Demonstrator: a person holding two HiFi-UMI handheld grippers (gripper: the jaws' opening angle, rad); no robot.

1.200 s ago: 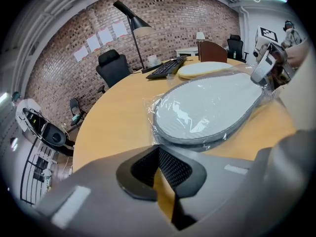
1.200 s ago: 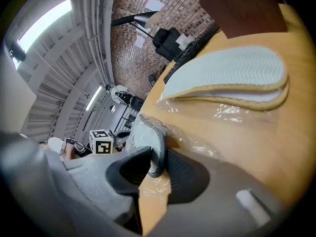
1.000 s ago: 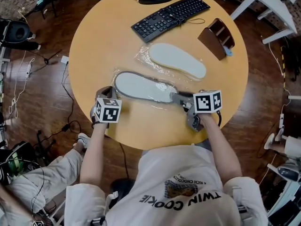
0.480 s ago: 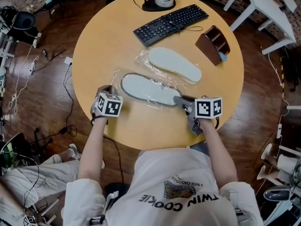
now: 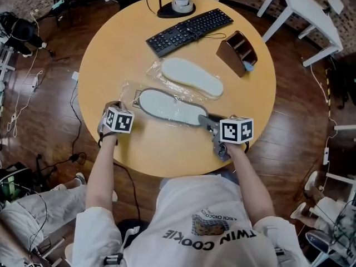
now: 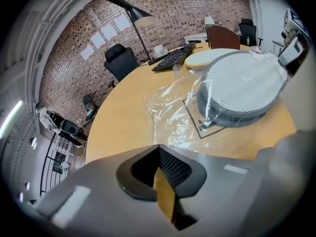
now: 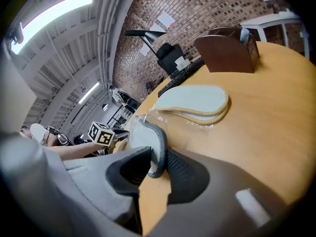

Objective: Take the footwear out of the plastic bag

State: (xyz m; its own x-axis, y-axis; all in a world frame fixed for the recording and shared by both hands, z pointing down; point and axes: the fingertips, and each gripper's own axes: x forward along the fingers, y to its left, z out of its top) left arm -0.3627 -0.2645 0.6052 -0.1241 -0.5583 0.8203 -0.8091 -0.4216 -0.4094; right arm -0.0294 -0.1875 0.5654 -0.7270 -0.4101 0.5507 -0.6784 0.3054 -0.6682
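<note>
A grey-rimmed slipper (image 5: 169, 105) lies sole up on the round wooden table (image 5: 111, 49), most of it still inside a clear plastic bag (image 5: 132, 91). My right gripper (image 5: 204, 119) is shut on the slipper's near end (image 7: 148, 144), its jaws clamped on the grey rim. My left gripper (image 5: 125, 102) is shut on the bag's loose end (image 6: 170, 115), which runs right up to the closed tips (image 6: 157, 147). A second, cream slipper (image 5: 192, 77) lies sole up just beyond, on more clear plastic.
A black keyboard (image 5: 189, 31), a lamp base (image 5: 175, 5) and a brown wooden holder (image 5: 236, 52) stand at the table's far side. The table's near edge is just below both grippers. A white table (image 5: 303, 7) stands off to the right.
My right gripper has drawn the grey slipper to the right, away from the left gripper. The left gripper has kept its place on the bag.
</note>
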